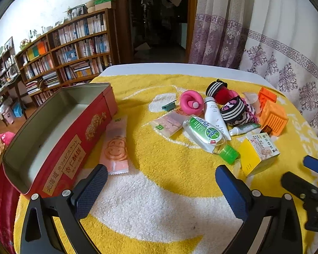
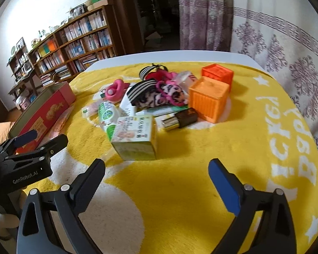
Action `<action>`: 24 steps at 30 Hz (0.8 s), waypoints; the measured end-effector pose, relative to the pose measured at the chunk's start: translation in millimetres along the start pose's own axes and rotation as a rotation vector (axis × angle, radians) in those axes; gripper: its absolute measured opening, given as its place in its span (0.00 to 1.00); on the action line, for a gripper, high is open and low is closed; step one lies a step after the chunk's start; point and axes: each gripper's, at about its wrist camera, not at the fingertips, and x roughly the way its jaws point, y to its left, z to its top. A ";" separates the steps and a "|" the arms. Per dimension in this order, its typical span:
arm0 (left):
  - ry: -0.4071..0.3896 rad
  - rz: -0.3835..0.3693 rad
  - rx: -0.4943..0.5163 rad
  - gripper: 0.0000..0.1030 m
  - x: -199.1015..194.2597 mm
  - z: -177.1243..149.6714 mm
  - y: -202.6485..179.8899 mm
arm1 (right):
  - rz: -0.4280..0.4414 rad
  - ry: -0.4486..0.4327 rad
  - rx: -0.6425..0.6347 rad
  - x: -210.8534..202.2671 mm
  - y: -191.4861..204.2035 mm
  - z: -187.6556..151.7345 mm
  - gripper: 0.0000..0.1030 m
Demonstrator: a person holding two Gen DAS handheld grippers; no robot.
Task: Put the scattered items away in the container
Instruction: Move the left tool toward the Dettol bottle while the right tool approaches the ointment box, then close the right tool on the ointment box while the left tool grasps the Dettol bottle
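We hold our left gripper [image 1: 161,176] low and near, its two fingers spread wide apart with nothing between them, the dark textured pads [image 1: 91,190] facing inward. Our right gripper [image 2: 156,170] sits level beside it on the right, jaws likewise wide and bare. Each shows at the edge of the other's view, so the two are close together side by side, both pointing toward the far side.
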 end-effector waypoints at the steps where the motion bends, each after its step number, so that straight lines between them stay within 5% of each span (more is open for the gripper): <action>1: 0.002 -0.010 0.000 0.95 1.0 1.0 0.3 | 0.001 0.000 -0.001 1.9 1.2 1.3 0.95; 16: 0.044 -0.061 -0.031 0.93 17.8 13.8 5.7 | 0.019 0.069 -0.036 44.1 14.3 18.7 0.90; 22: 0.059 -0.061 -0.028 0.93 22.9 15.9 2.0 | 0.026 0.110 -0.026 60.4 11.8 21.3 0.76; 24: 0.057 -0.061 -0.023 0.93 22.5 17.5 0.6 | 0.022 0.122 -0.030 63.7 10.6 19.9 0.62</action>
